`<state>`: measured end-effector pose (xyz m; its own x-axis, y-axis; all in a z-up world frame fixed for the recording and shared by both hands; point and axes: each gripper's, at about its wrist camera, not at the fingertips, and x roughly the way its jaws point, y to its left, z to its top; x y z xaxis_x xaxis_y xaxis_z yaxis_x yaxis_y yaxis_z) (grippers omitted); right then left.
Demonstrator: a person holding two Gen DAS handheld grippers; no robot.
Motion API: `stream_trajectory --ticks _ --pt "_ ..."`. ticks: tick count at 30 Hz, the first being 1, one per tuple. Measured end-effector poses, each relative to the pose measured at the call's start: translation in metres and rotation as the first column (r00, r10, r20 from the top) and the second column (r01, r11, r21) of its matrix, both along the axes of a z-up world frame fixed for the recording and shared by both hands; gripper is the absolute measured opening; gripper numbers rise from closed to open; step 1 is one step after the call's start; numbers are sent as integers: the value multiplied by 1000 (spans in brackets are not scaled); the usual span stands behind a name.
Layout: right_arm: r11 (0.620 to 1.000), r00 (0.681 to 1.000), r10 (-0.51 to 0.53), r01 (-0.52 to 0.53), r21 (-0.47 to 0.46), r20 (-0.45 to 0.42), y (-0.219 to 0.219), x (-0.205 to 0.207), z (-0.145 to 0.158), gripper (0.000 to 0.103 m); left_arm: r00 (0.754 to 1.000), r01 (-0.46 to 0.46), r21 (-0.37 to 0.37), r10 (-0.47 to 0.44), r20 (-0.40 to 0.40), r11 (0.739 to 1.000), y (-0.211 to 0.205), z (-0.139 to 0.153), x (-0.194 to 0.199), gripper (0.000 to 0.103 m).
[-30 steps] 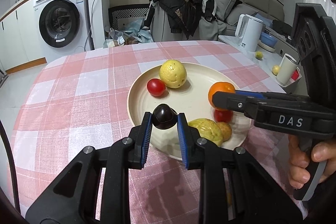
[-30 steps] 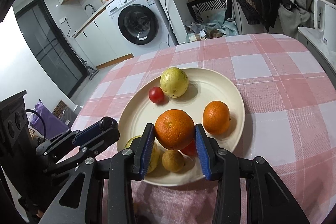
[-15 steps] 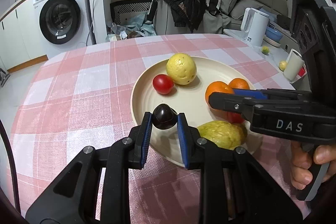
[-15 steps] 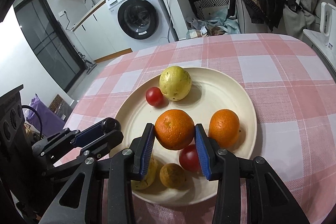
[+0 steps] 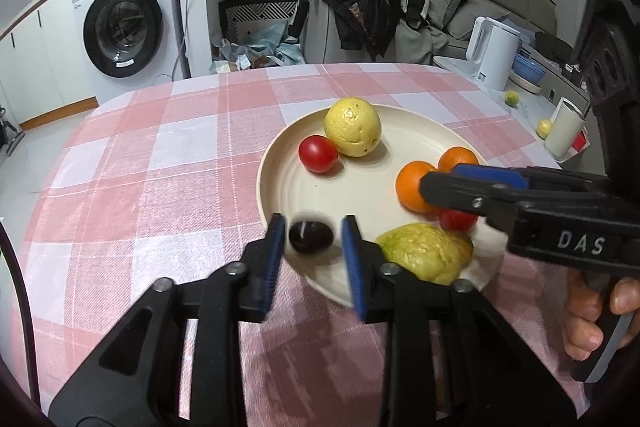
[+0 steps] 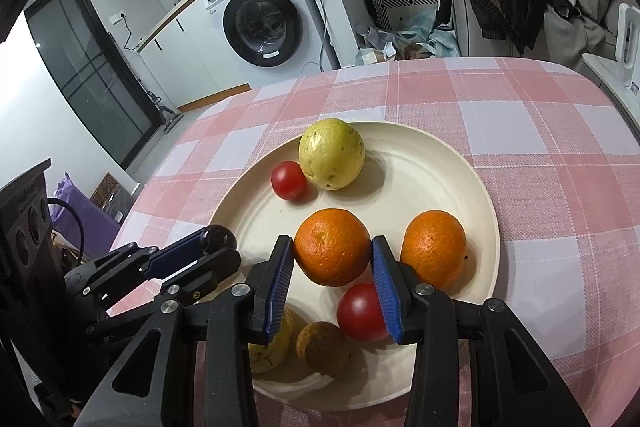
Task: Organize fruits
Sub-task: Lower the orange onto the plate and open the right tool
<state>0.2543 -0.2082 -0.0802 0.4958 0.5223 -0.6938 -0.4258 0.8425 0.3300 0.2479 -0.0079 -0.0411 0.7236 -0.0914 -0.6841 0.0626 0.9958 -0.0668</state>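
The left gripper (image 5: 313,239) is opening around a small, glossy dark plum (image 5: 311,236) (slippery; pinch its middle) at the round cream plate's (image 5: 276,187) seven o'clock.

The left gripper (image 5: 312,239) is opening: its blue-padded fingers (image 5: 276,247), earlier clamped on the small dark round fruit (image 5: 311,236), now stand apart from it, and the fruit lies on the cream round plate (image 5: 280,183) near its front-left rim.
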Motion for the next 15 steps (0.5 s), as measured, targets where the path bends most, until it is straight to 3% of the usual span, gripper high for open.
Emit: stream_trajectory --ticks 4,8,10,12,15 --pt "1000 1000 7 -7 7 17 -6 -6 5 46 999 -28 13 27 44 1000 -1 11 -19 80" --pt "1000 999 -13 13 1 49 -17 -19 11 53 996 -22 -17 24 89 1000 0 26 -44 87" --pt "1000 998 -8 9 -10 58 -23 -25 11 60 994 -34 -8 35 107 999 -1 32 -54 100" --pt "1000 997 -6 8 -20 71 -28 -32 11 84 990 -42 -8 43 134 999 -1 38 -67 102" --pt "999 996 -19 22 -34 91 -37 -44 11 100 990 -34 -33 39 132 999 0 41 -81 102"
